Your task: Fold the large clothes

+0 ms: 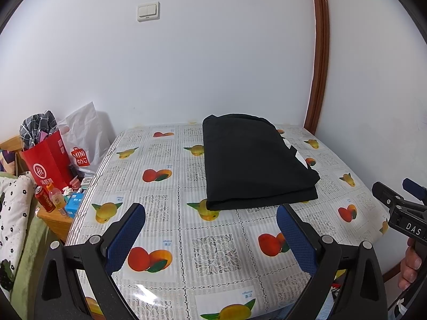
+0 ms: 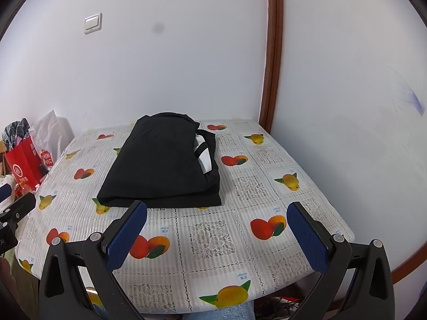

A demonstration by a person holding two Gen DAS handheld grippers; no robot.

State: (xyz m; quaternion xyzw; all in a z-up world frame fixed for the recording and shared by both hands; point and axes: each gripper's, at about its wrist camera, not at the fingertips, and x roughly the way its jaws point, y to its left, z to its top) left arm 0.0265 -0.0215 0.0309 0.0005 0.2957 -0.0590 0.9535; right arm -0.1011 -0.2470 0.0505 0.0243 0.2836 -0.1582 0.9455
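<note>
Left claw point(image 1: 210, 217): jaws spread wide, nothing between them, above the near part of the table.
Right claw point(image 2: 216, 217): jaws likewise apart, holding nothing.
Black garment point(image 1: 253, 160): folded into a neat stack, lying on the fruit-patterned tablecloth point(image 1: 165, 240) toward the far wall.
Red bag point(image 1: 48, 160): left of the table.

Fruit-print table point(image 2: 267, 186) bears folded black garment point(image 2: 165, 165).

You can read "MINISO" in white on a red bag logo printed on the white plastic bag point(image 1: 80, 133), and "DAS" on the right gripper's point(image 1: 395, 189) black body.
</note>
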